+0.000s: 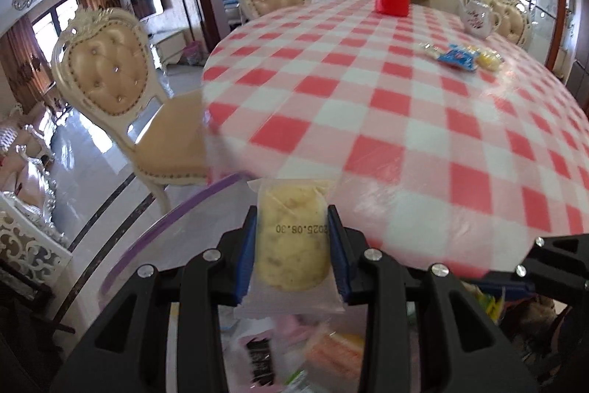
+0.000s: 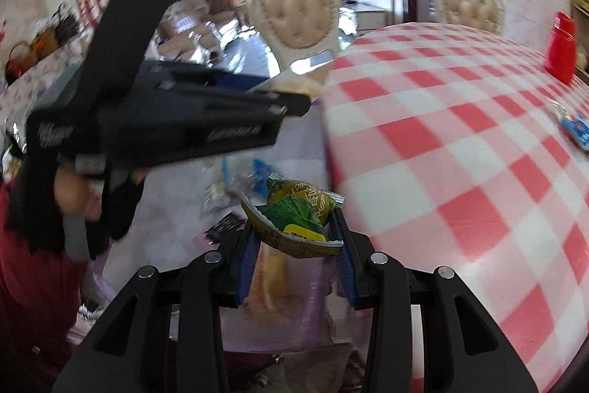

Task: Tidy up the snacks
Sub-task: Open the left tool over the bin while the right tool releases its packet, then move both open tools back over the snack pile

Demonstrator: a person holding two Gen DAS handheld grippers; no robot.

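Left gripper (image 1: 292, 245) jaws pinch a clear-wrapped biscuit (image 1: 292, 238) by its sides over the purple-rimmed bin (image 1: 154, 223); right gripper (image 2: 296, 238) jaws pinch a green-yellow snack packet (image 2: 294, 220) by its edge, probably over that bin, view blurred. Both point steeply down beside the checked worktop (image 1: 405, 105). Risk: the edge-held packet slips out and misses the bin; left gripper body (image 2: 176, 120) close by could collide.

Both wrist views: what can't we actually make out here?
- Clear purple-rimmed plastic bin: left wrist view, contents hidden by the left gripper and its clear-wrapped pale round cake; blurred in the right wrist view.
- Green-and-yellow foil snack packet in the right gripper: print too blurred to read.
- Blue snack packet: cut off by the right wrist frame edge.
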